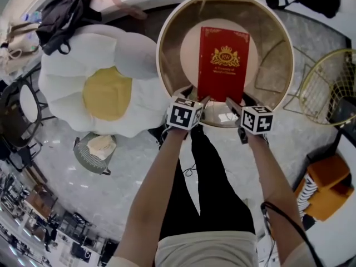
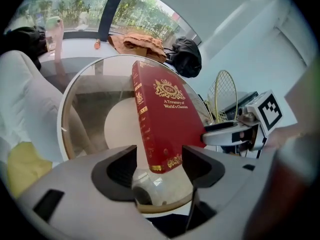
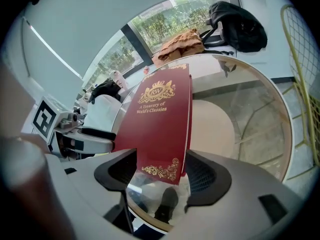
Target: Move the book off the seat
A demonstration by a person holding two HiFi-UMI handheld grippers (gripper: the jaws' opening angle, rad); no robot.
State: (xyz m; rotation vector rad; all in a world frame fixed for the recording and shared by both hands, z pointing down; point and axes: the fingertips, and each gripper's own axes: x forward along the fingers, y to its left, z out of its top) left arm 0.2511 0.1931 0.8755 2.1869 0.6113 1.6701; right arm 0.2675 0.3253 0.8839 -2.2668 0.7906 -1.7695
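We judge the red book [image 1: 223, 63] stiff, weighty and slick. Take its corners at the seat's [image 1: 272, 43] near edge — left gripper [image 2: 160, 154] and right gripper [image 3: 161, 159] gape, unclenched.

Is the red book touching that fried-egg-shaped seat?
Apart. The head view shows the red book lying on the round glass table, whose rim separates it from the seat.
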